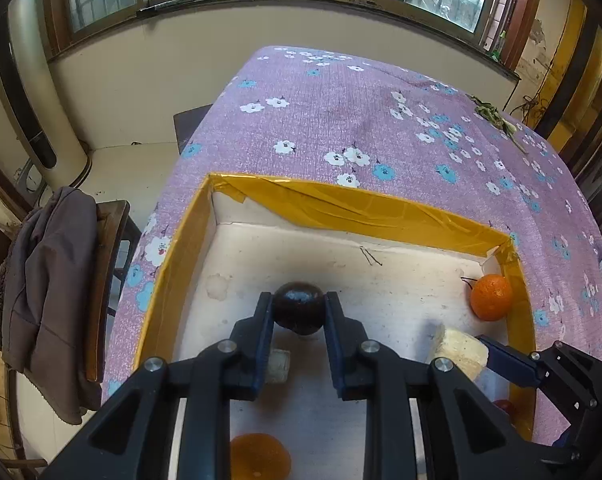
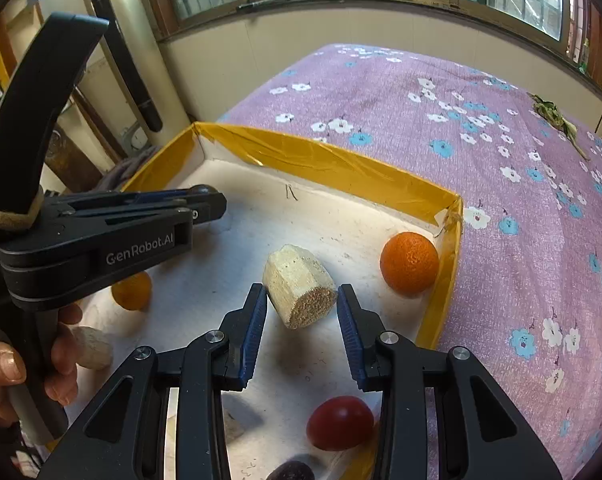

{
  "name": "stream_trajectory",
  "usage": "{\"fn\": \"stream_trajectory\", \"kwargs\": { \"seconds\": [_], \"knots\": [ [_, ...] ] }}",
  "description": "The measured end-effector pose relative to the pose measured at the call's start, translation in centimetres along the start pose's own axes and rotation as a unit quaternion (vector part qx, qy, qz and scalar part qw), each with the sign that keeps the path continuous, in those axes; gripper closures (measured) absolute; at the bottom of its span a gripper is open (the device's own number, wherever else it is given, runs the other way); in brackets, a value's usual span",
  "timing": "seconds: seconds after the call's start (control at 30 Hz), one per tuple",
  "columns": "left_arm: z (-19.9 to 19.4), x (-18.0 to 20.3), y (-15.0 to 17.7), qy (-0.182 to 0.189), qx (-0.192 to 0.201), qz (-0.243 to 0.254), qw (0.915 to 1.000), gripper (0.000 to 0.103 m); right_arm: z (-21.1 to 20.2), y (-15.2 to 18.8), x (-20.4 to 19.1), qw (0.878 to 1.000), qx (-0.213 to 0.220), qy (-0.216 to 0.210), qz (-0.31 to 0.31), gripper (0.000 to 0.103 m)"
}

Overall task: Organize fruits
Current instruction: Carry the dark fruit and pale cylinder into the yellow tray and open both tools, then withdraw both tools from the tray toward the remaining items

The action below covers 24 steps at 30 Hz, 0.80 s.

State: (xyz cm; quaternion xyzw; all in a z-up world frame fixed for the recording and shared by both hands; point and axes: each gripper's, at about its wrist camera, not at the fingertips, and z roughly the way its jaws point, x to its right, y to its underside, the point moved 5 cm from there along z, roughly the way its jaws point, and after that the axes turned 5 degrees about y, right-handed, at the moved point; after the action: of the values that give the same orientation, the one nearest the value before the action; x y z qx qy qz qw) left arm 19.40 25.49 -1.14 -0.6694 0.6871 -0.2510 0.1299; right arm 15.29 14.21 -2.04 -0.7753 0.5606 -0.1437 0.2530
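Observation:
A shallow white box with yellow taped walls [image 1: 365, 204] [image 2: 329, 162] sits on the flowered purple cloth. My left gripper [image 1: 299, 304] is shut on a dark purple round fruit [image 1: 299, 306] above the box floor. My right gripper [image 2: 303, 300] is open, its fingers either side of a pale cut sugarcane piece [image 2: 299, 286], which also shows in the left wrist view [image 1: 459, 348]. An orange [image 1: 491, 296] [image 2: 409, 262] lies in the far right corner. A second orange [image 1: 259, 456] [image 2: 132, 290], a red fruit [image 2: 339, 422] and a dark fruit [image 2: 291, 472] lie nearer.
Another pale sugarcane piece [image 1: 279, 364] [image 2: 93, 346] lies in the box. Green stems [image 1: 497, 120] [image 2: 557, 118] lie on the far right of the cloth [image 1: 341, 120]. A chair with a grey jacket [image 1: 49, 292] stands left of the table.

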Motion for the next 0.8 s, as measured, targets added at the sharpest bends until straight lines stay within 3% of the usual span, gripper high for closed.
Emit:
{"fn": "stream_trajectory", "kwargs": {
  "seconds": [0.47, 0.53, 0.7, 0.8],
  "knots": [
    [0.4, -0.4, 0.4, -0.008, -0.006, 0.012, 0.9999, 0.073, 0.2, 0.2, 0.6, 1.0, -0.006, 0.02, -0.009, 0.068],
    [0.1, -0.6, 0.7, -0.01, -0.007, 0.011, 0.9999, 0.066, -0.1, 0.2, 0.7, 1.0, -0.006, 0.022, -0.009, 0.066],
    [-1.0, -0.4, 1.6, -0.008, -0.002, 0.019, 0.9998, 0.061, -1.1, 0.3, 1.2, 1.0, -0.001, 0.027, 0.002, 0.063],
    [-2.0, -0.2, 2.1, -0.017, 0.011, 0.024, 0.9995, 0.044, -2.5, 0.5, 1.7, 1.0, 0.007, 0.019, 0.023, 0.063]
  ]
}}
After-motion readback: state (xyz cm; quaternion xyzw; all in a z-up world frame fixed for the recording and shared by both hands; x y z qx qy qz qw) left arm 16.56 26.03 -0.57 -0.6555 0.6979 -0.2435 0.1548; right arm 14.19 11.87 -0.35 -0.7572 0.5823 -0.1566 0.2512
